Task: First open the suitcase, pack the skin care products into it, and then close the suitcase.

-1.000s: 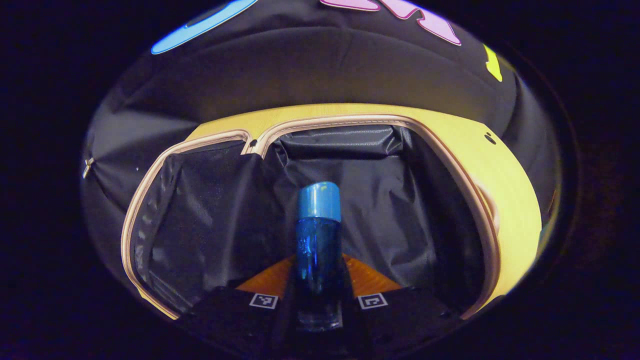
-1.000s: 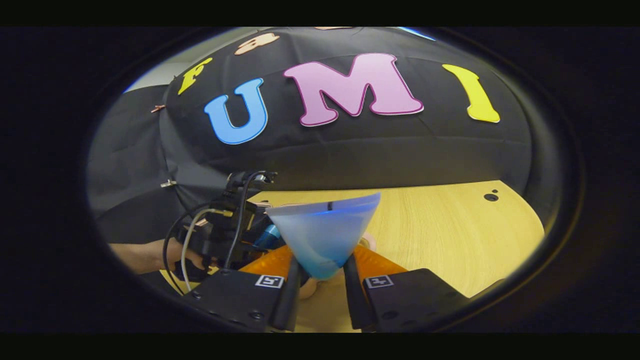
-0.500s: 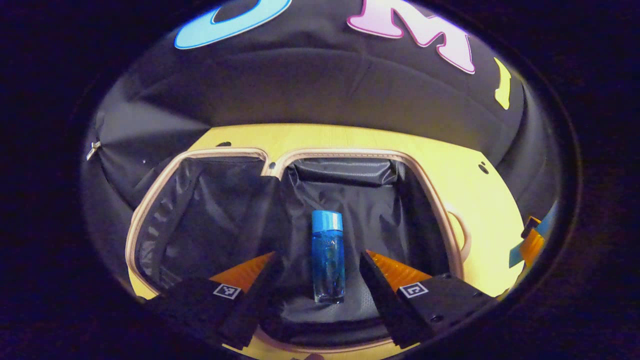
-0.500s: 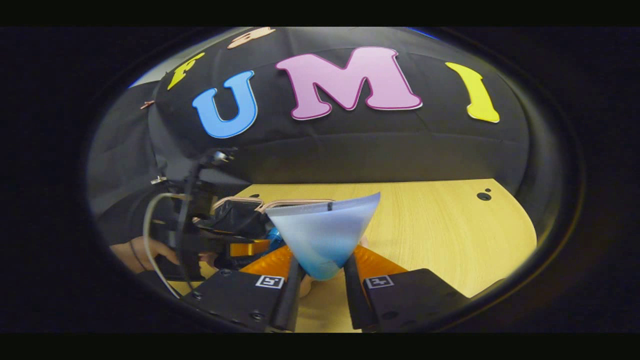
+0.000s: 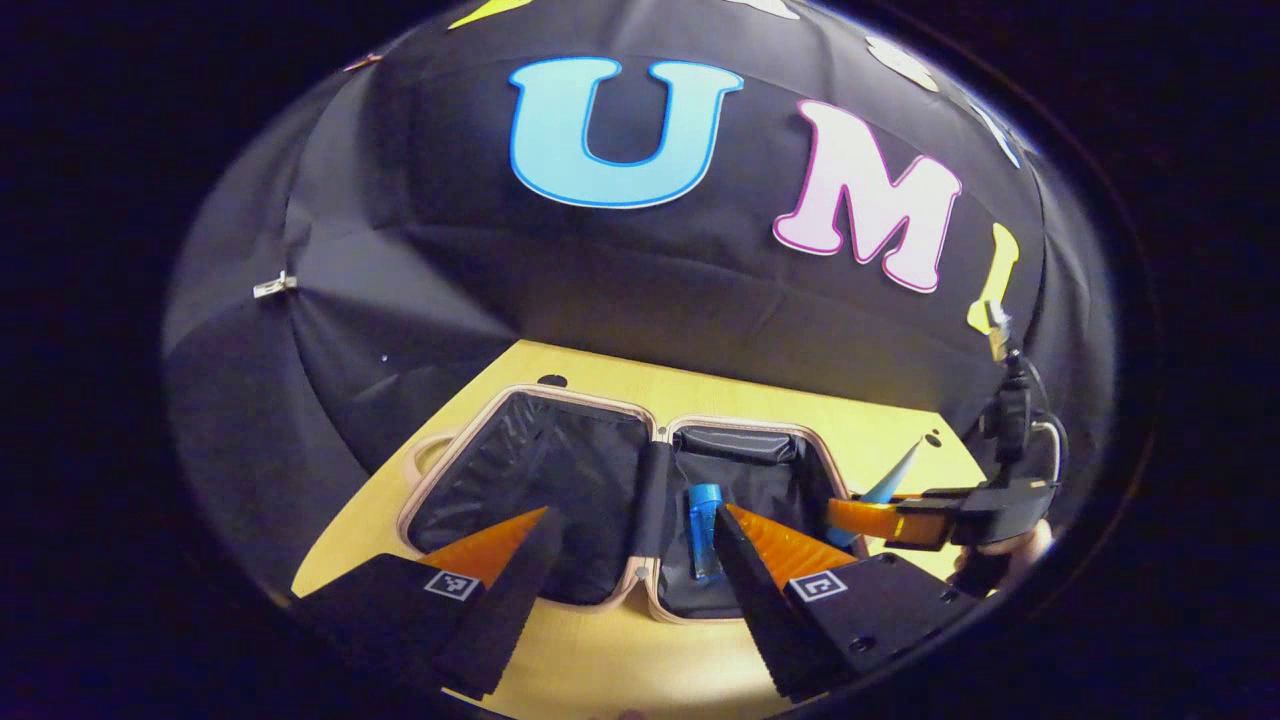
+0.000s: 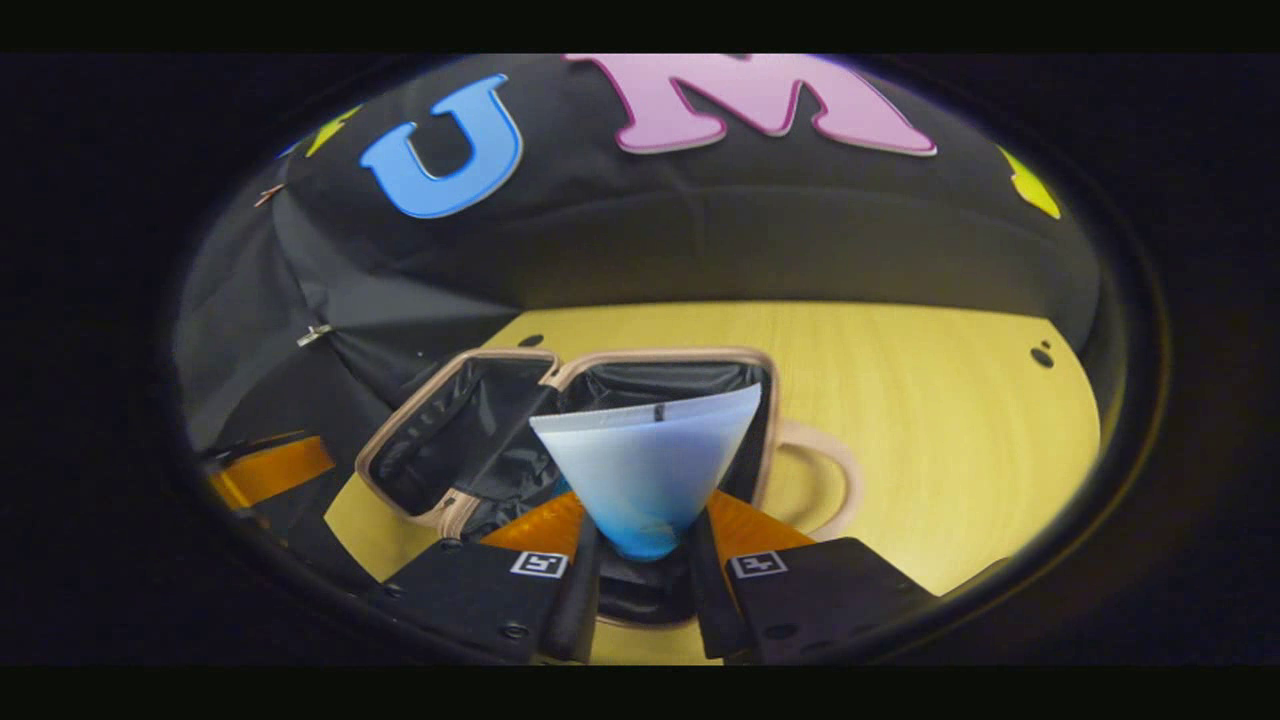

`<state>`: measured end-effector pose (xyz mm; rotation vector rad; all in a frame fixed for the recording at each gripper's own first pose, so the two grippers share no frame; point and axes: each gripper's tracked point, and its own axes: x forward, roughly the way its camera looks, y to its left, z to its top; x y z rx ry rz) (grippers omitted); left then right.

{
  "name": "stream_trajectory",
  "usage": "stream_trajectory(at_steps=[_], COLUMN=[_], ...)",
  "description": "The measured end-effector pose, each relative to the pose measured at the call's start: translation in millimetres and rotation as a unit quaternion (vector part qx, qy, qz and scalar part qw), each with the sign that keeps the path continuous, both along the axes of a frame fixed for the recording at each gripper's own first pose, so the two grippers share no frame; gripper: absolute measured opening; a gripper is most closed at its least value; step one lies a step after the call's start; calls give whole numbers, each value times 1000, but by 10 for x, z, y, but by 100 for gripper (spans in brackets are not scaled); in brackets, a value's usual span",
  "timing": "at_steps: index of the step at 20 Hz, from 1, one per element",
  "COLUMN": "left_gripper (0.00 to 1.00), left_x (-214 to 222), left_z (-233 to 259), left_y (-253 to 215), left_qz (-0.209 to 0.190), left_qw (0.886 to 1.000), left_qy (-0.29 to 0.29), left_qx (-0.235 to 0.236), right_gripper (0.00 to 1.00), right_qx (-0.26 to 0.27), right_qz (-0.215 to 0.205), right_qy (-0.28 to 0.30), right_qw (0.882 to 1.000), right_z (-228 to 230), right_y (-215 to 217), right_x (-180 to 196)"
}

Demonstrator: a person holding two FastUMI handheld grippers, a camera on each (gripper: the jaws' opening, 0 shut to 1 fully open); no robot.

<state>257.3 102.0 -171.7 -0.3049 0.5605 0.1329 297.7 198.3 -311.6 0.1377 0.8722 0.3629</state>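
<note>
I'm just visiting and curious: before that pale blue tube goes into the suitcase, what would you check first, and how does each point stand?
1. Suitcase lying open on the table: ok.
2. Blue bottle already lying in the suitcase's right half: ok.
3. Left gripper open, holding nothing: ok.
4. Right gripper shut on the pale blue tube: ok.
5. Tube above the suitcase's right half: ok, judging by the right gripper view.
6. Room beside the bottle for the tube: cannot tell.
</note>
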Motion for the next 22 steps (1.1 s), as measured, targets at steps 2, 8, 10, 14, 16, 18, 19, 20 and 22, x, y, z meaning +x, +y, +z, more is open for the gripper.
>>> stream_trajectory(at_steps=[2, 8, 10, 14, 16, 18, 19, 20, 22], left_gripper=[96, 97, 96, 96, 97, 96, 97, 96, 96], left_x=[-161, -317, -338, -417, -407, -407, -383, -356, -246], left_z=[-55, -28, 18, 118, 164, 199, 195, 179, 151], left_y=[78, 131, 192, 369, 437, 529, 601, 702, 1001], left_qz=[20, 49, 49, 57, 66, 75, 78, 80, 91], left_qw=[999, 993, 994, 995, 994, 994, 994, 995, 995], left_qy=[11, 4, 1, 4, -2, -9, -12, -15, -19], left_qx=[-28, -110, -99, -82, -86, -79, -72, -61, -32], right_gripper=[44, 36, 48, 54, 80, 80, 81, 97, 98], right_qx=[-18, -60, -69, -72, -71, -63, -56, -51, -46], right_qz=[7, -28, -37, -58, -65, -70, -69, -68, -65], right_qy=[21, 104, 101, 83, 72, 60, 48, 31, -6], right_qw=[1000, 992, 992, 992, 993, 994, 995, 996, 997], right_z=[-134, -636, -673, -582, -512, -353, -232, -79, 235], right_y=[100, 244, 282, 263, 225, 189, 167, 131, 28], right_x=[-6, -56, -35, 56, 109, 116, 105, 101, 64])
